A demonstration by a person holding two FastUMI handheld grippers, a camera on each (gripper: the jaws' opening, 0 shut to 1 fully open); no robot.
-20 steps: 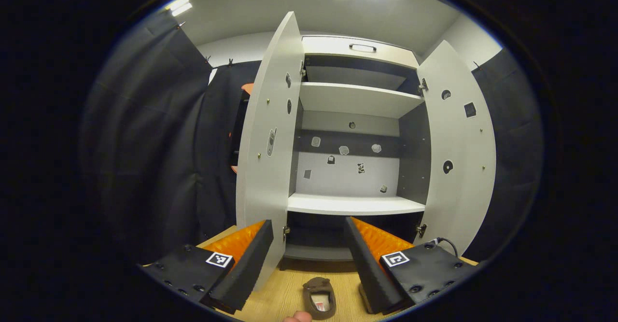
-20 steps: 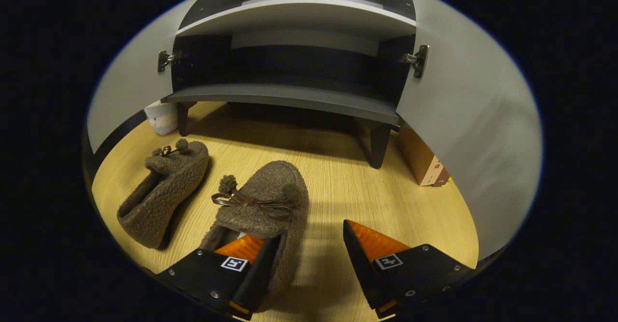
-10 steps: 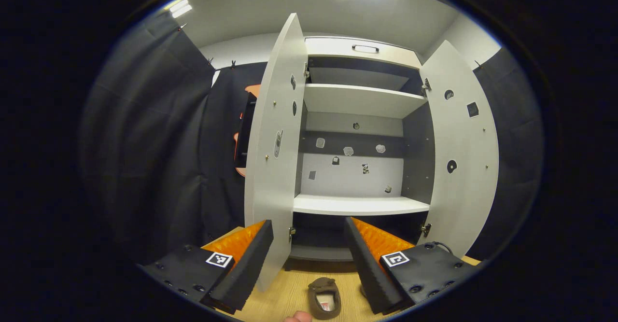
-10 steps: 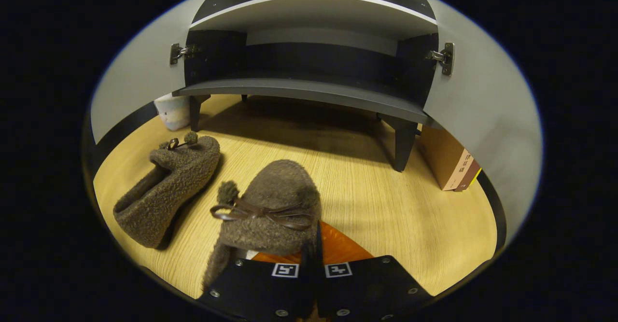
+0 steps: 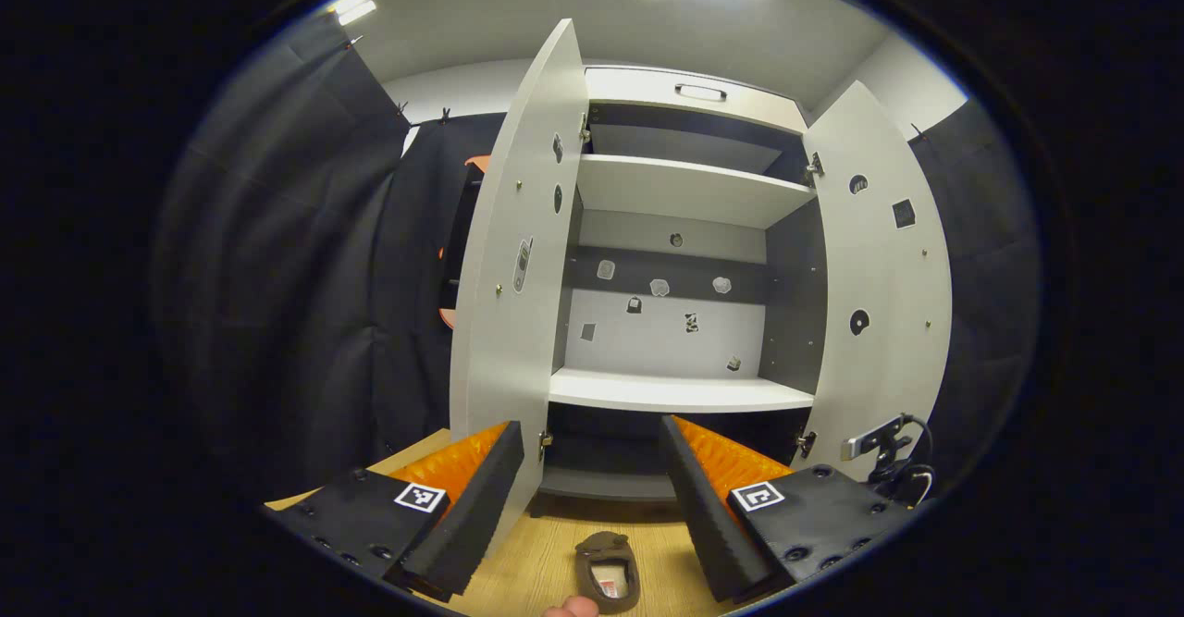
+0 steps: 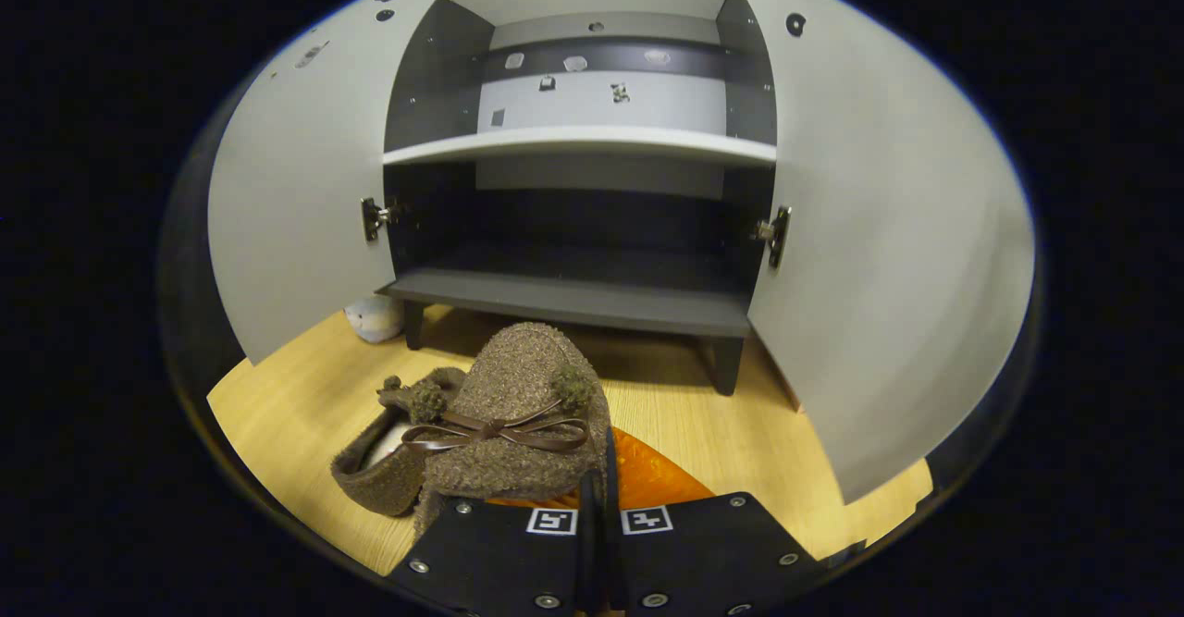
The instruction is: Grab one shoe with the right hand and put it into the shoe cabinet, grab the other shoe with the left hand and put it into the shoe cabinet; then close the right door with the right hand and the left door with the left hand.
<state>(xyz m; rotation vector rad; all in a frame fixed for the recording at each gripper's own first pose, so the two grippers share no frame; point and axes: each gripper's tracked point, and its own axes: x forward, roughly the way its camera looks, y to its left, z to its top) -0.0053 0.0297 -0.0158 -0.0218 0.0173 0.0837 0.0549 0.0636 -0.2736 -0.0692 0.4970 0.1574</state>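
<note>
In the right gripper view, the right gripper [image 6: 599,492] sits at 6 o'clock with its two fingers drawn tight together, pinching the edge of a brown fuzzy slipper [image 6: 518,432] that carries a dark ribbon bow [image 6: 499,432] with pom-poms. This slipper is raised in front of the camera, its toe pointing toward 12 o'clock at the shoe cabinet [image 6: 573,298]. Just behind it, toward 9 o'clock, the second slipper [image 6: 384,469] lies on the wooden floor [image 6: 277,404], partly hidden by the held one. The cabinet stands open, the left door [image 6: 296,201] swung out at 9 o'clock and the right door [image 6: 888,256] at 3 o'clock, with a dark bottom shelf and a white shelf [image 6: 578,143] above it. A small pale object [image 6: 375,318] rests on the floor beside the cabinet's leg. In the left gripper view, the left gripper [image 5: 592,487] hangs at 6 o'clock with its fingers spread wide and nothing between them, facing the open cabinet [image 5: 675,390]. A slipper [image 5: 606,573] lies on the floor between and below its fingers, and a fingertip [image 5: 571,609] peeks in at the bottom edge. A cabled device [image 5: 883,446] shows at 4 o'clock against the right door.
</note>
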